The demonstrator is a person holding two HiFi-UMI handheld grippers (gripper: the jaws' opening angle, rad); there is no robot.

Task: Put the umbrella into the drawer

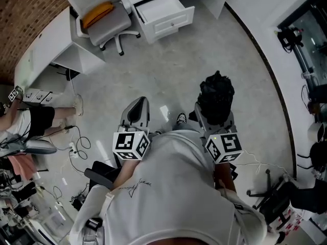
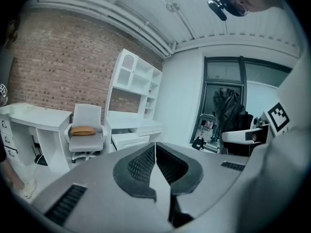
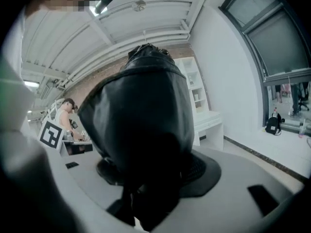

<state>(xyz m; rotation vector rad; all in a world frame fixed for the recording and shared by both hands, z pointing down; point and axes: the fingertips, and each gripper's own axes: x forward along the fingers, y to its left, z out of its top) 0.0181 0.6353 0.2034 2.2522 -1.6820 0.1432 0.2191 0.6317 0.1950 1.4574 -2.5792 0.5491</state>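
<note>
A folded black umbrella (image 1: 216, 95) stands up between the jaws of my right gripper (image 1: 215, 117), which is shut on it. In the right gripper view the umbrella (image 3: 141, 120) fills the middle and hides the jaw tips. My left gripper (image 1: 137, 111) is held beside it at the left, shut with nothing between its fingers (image 2: 141, 164). The white drawer (image 1: 176, 20) stands pulled out under the desk, far ahead across the floor. In the left gripper view the drawer (image 2: 129, 140) lies straight ahead, to the right of the chair.
A grey office chair (image 1: 104, 19) with an orange cushion stands left of the drawer. A curved white desk (image 1: 46, 50) runs along the brick wall. A seated person (image 1: 30, 121) and floor cables (image 1: 76, 147) are at the left. A black chair base (image 1: 271, 198) is at the right.
</note>
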